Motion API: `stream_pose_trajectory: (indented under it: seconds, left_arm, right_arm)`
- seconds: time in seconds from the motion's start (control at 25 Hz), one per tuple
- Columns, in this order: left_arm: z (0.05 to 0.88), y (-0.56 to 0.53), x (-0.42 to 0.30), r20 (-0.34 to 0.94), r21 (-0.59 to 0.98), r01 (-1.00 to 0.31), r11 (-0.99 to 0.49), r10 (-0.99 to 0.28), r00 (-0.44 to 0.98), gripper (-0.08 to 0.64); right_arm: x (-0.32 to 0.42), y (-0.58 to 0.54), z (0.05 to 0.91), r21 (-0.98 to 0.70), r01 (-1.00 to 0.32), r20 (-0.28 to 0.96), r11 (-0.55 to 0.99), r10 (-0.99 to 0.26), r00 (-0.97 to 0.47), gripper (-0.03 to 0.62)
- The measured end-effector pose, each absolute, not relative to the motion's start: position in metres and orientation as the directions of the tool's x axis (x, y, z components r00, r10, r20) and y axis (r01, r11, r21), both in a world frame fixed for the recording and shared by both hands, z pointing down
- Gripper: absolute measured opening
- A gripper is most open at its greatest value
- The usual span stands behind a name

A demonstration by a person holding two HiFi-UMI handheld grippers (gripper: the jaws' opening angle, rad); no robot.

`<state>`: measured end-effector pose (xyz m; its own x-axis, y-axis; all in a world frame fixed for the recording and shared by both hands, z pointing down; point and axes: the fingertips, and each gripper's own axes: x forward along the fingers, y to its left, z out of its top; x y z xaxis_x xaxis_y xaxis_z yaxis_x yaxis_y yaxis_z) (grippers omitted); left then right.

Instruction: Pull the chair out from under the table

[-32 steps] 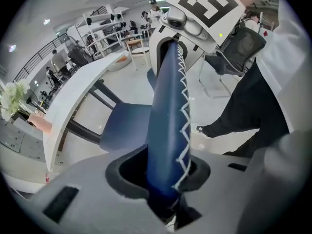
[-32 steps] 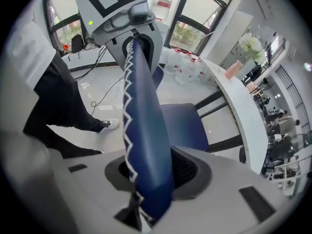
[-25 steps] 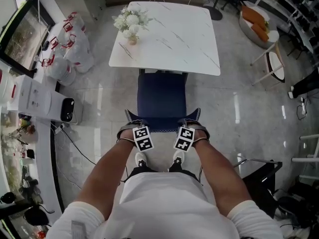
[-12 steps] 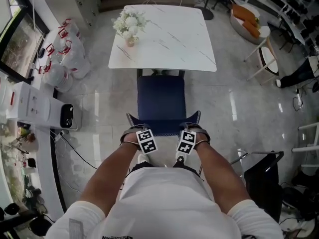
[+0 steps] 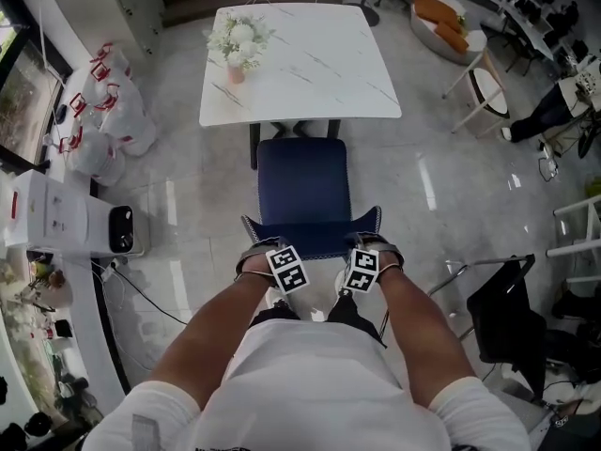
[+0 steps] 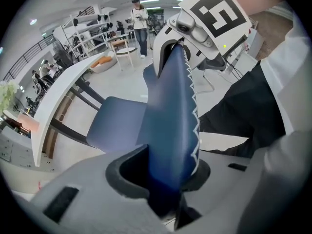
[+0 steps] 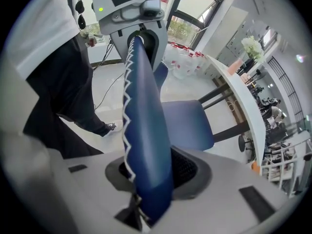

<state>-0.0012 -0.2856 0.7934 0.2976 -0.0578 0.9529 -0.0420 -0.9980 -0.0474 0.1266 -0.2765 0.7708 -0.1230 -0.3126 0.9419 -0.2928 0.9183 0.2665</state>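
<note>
Your left gripper [image 5: 260, 250] and right gripper [image 5: 373, 246] are both on the top edge of the blue chair [image 5: 303, 188], one toward each end of its backrest [image 5: 312, 239]. The two marker cubes sit side by side just above your knees.

In the left gripper view the backrest [image 6: 168, 116] runs straight up between the fingers [image 6: 195, 172] of the left gripper [image 6: 165, 186]. They pinch it, with its zigzag-stitched edge on the right side. The exact contact is in shadow at the base, so the grip looks firm but the hold on the inner side is less clear. The right gripper [image 6: 195, 28] shows at the far end of the same edge.

In the right gripper view the right gripper [image 7: 148, 186] likewise has the backrest [image 7: 144, 130] between its fingers [image 7: 187, 172]. They are pressed against the padding, not spread free. The left gripper [image 7: 134, 21] is visible beyond it.

The chair stands on the glossy floor [image 5: 451, 195] directly in front of you. Its seat [image 5: 302, 181] lies almost wholly clear of the white marbled desk [image 5: 319, 73]. The far edge of the seat lies just beside the desk's near edge. A vase of white flowers [image 5: 237, 43] stands on the desk's left part. White bags [image 5: 101, 113] with red handles lie on the floor well apart to the left.
</note>
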Motion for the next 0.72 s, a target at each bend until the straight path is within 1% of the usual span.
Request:
stream_pose_trajectory:
  seconds: [0.2, 0.72]
  left_arm:
    - [0.797, -0.273, -0.007, 0.951, -0.063, -0.021, -0.998, -0.066, 0.301, 0.121]
    - [0.804, -0.254, -0.01, 0.954, -0.085, -0.037, -0.996, -0.092, 0.284, 0.121]
  right_arm:
    - [0.12, -0.258, 0.775, 0.257, -0.309, 0.946, 0.916, -0.304, -0.115, 0.129]
    - [0.119, -0.24, 0.781, 0.285, -0.306, 0.936, 0.908, -0.333, -0.116, 0.127]
